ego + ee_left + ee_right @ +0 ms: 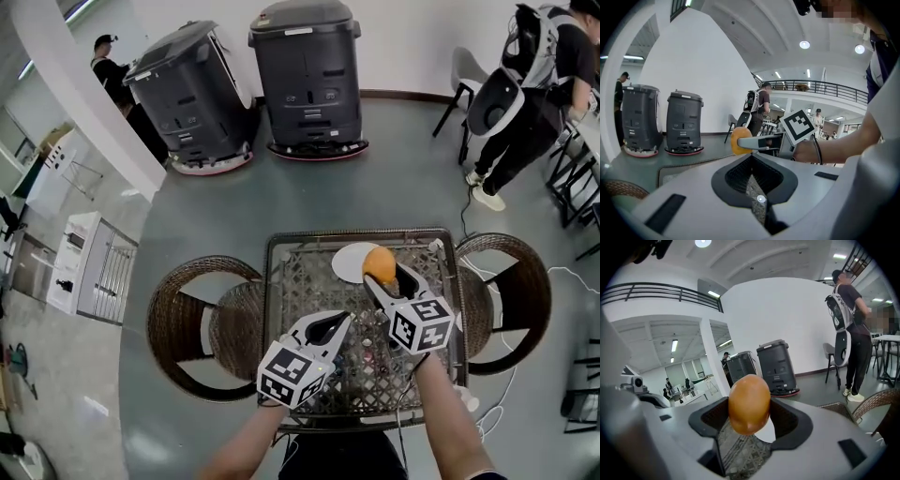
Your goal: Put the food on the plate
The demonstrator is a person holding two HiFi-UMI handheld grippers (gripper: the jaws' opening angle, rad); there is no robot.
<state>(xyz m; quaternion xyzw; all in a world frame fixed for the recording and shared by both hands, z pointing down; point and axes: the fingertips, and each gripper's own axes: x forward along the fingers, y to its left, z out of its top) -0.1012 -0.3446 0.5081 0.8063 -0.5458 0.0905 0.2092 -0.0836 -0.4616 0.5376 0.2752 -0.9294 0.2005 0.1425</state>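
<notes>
Presently right gripper clamps the round orange food by its sides above the far plate; judged light, smooth, possibly soft. Left gripper closed, empty.

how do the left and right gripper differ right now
The right gripper grips an orange food; the left gripper is shut and empty. The right gripper hangs over the plate's edge; the left gripper is nearer the person, over bare table. Both carry a marker cube.
</notes>
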